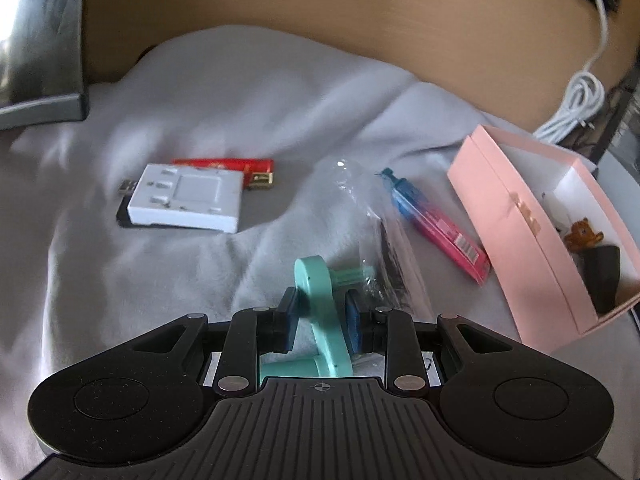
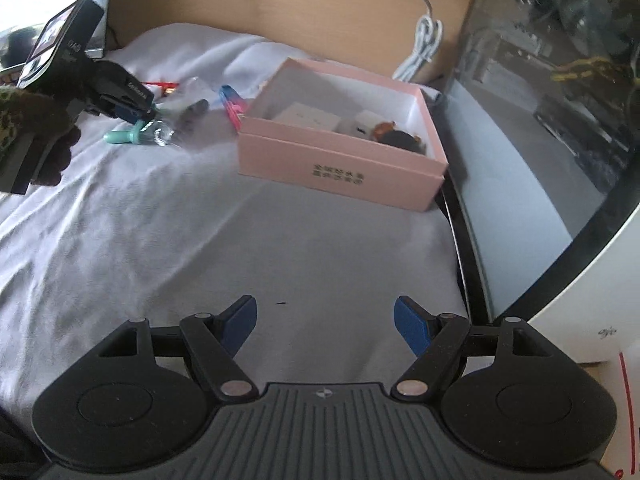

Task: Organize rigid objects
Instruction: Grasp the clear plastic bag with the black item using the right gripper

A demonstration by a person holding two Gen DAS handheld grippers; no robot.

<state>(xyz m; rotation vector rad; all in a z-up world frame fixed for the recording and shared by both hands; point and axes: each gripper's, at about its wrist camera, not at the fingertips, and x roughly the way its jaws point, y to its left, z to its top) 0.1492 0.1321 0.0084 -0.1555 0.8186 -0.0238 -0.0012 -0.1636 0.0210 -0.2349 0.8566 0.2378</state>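
My left gripper (image 1: 320, 320) is shut on a teal plastic part (image 1: 320, 312), held just above the grey cloth; it also shows in the right wrist view (image 2: 120, 135) with the left gripper (image 2: 136, 114) on it. A clear plastic bag (image 1: 376, 248) lies beside it. A blue-pink pen pack (image 1: 436, 224) lies next to the open pink box (image 1: 516, 236), which holds a brown figure (image 1: 582, 234) and small white boxes (image 2: 308, 117). A white adapter (image 1: 188, 198) and a red lighter (image 1: 228, 166) lie at the left. My right gripper (image 2: 324, 320) is open and empty over bare cloth.
A grey cloth (image 2: 200, 220) covers the wooden table (image 1: 320, 12). A coiled white cable (image 1: 576, 104) lies behind the box. A dark device (image 1: 36, 40) stands at the far left. A glass-fronted white appliance (image 2: 540, 140) flanks the right edge.
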